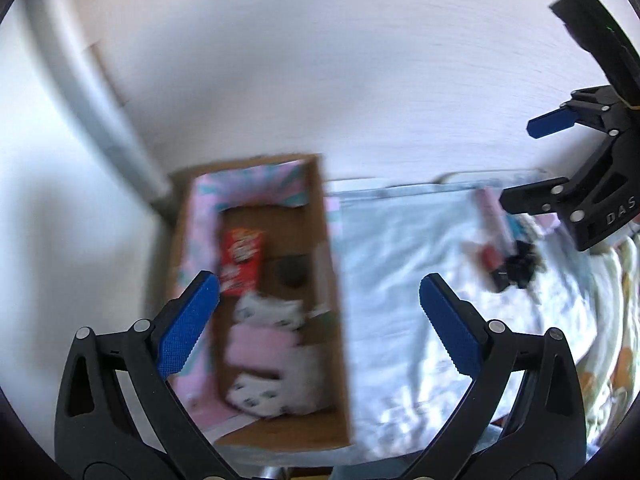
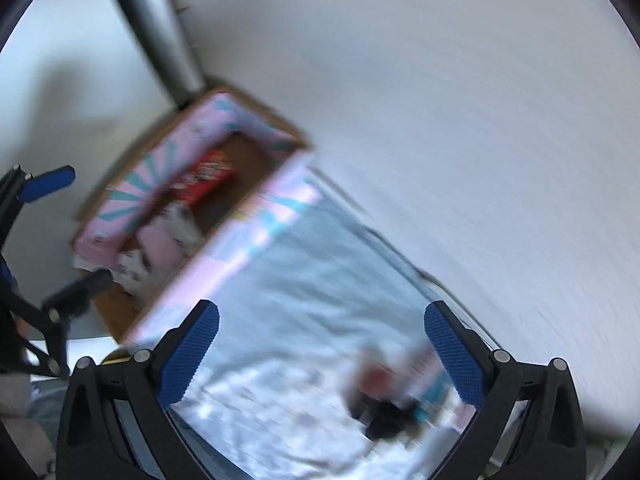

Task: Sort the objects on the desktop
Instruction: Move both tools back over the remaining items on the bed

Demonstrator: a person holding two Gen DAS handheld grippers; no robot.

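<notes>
An open cardboard box (image 1: 334, 280) with pink and teal flaps stands at the left on a pale cloth (image 1: 404, 280). Inside lie a red snack pack (image 1: 242, 262), a dark round object (image 1: 292, 270) and white-and-pink soft items (image 1: 272, 360). My left gripper (image 1: 320, 324) is open and empty above the box's near end. My right gripper (image 2: 322, 348) is open and empty above the cloth; it also shows in the left wrist view (image 1: 532, 164). A blurred pile of small objects (image 2: 396, 404), red, black and teal, lies under it. The box also shows in the right wrist view (image 2: 224, 248).
A white wall (image 1: 360, 60) rises behind the box and cloth. A grey pipe (image 1: 92, 92) runs down the wall to the box's far left corner. A patterned fabric (image 1: 612, 320) lies at the far right. Both views are motion-blurred.
</notes>
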